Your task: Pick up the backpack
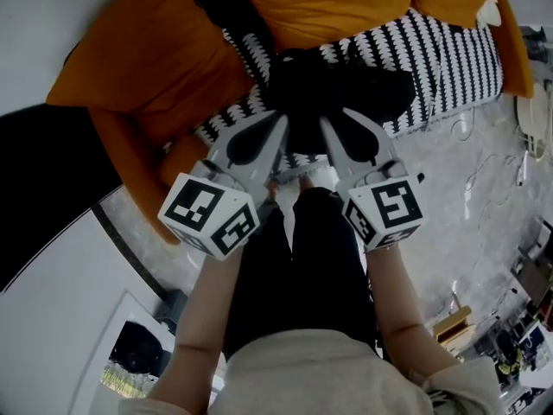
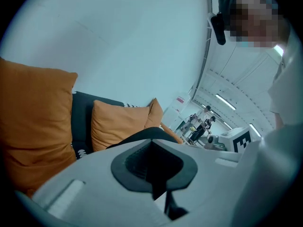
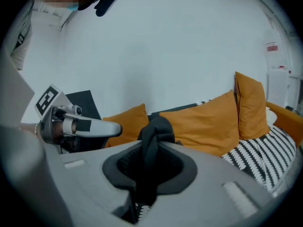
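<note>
The right gripper (image 3: 150, 169) is clenched on a black strap (image 3: 154, 129). The left gripper (image 2: 154, 169) pinches dark fabric of the same backpack (image 1: 346, 89). No writing on it can be read. The backpack is plain black and soft, lying at the black-and-white sofa seat (image 1: 454, 59) between orange cushions (image 1: 155, 67).

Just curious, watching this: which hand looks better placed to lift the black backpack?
Right. The right gripper visibly clamps the backpack strap; whether the left gripper grips anything is unclear.
</note>
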A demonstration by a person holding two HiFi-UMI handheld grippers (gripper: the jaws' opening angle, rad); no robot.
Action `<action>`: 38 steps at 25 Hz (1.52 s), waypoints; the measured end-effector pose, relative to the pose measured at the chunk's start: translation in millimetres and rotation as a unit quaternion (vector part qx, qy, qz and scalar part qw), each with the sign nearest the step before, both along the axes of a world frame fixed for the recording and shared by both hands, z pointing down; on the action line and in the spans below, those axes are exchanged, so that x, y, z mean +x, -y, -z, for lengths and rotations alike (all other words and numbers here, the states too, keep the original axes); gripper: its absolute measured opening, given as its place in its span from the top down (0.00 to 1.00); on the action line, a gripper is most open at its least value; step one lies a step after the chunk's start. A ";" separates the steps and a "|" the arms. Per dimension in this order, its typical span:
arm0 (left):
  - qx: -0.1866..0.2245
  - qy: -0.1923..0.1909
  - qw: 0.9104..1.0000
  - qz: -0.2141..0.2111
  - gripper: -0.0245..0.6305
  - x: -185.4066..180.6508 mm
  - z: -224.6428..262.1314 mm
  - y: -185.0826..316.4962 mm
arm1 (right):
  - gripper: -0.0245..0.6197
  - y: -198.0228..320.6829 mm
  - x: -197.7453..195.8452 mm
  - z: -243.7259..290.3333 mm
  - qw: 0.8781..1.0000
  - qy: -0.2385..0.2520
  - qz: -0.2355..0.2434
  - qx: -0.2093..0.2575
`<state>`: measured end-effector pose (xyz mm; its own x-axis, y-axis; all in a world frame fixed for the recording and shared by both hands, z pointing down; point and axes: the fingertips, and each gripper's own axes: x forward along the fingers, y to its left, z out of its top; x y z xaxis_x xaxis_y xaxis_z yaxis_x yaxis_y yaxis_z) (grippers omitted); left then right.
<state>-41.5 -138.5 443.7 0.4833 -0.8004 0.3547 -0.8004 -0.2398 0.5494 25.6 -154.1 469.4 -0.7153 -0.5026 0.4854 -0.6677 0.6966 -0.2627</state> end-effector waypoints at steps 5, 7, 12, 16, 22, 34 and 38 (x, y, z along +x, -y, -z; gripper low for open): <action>0.013 0.015 1.000 -0.002 0.95 2.8 28.9 -8.9 | 0.87 -2.2 8.2 34.9 1.000 0.018 -0.016 -0.001; 0.024 0.017 1.000 -0.006 0.96 5.0 42.8 -10.6 | 0.87 -2.7 11.5 48.5 0.999 0.023 -0.022 0.000; 0.042 0.025 0.999 -0.002 0.96 3.1 76.6 -17.0 | 0.87 -14.1 8.6 86.7 0.999 0.034 -0.006 0.016; 0.053 0.022 0.998 0.015 0.96 -4.2 99.6 -19.0 | 0.87 -22.7 5.3 113.2 0.999 0.044 0.003 0.023; 0.084 0.027 0.996 0.025 0.96 -8.0 141.5 -25.4 | 0.87 -29.4 7.7 158.1 0.997 0.068 -0.008 0.040; 0.160 0.042 0.986 -0.014 0.95 13.3 222.5 -19.5 | 0.87 -20.0 13.7 242.1 0.989 0.117 -0.028 0.091; 0.180 0.066 0.981 -0.016 0.96 14.4 240.6 -18.3 | 0.87 -16.8 16.6 261.3 0.986 0.122 -0.028 0.109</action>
